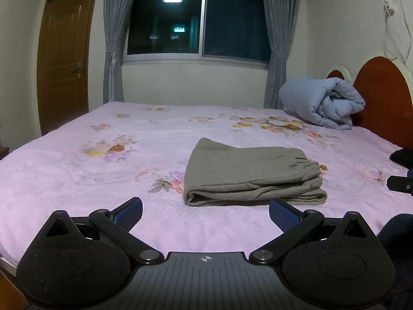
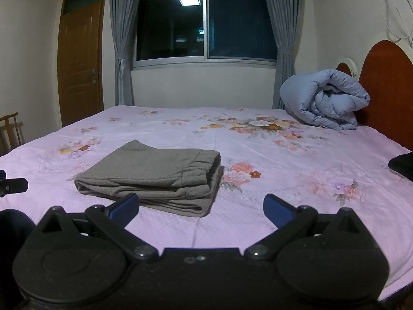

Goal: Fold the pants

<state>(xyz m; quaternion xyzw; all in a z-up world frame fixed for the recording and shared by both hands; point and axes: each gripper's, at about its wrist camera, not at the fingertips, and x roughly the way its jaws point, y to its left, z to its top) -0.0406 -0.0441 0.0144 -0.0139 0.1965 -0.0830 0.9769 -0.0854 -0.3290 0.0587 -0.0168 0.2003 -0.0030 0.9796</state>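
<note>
Grey pants (image 1: pixel 253 173) lie folded into a compact stack on the pink floral bedsheet (image 1: pixel 103 180). They also show in the right wrist view (image 2: pixel 155 175), left of centre, waistband to the right. My left gripper (image 1: pixel 205 213) is open and empty, held just short of the stack's near edge. My right gripper (image 2: pixel 201 208) is open and empty, its left finger (image 2: pixel 126 205) close to the stack's near corner. The tip of the right gripper (image 1: pixel 400 184) shows at the right edge of the left wrist view, and the tip of the left gripper (image 2: pixel 13 184) shows at the left edge of the right wrist view.
A rolled blue duvet (image 1: pixel 322 103) lies at the far right by the red headboard (image 1: pixel 384 98). A dark item (image 2: pixel 402 165) sits at the bed's right edge. A wooden door (image 1: pixel 64 59) and a chair (image 2: pixel 10 129) stand left; a curtained window (image 1: pixel 198 25) is behind.
</note>
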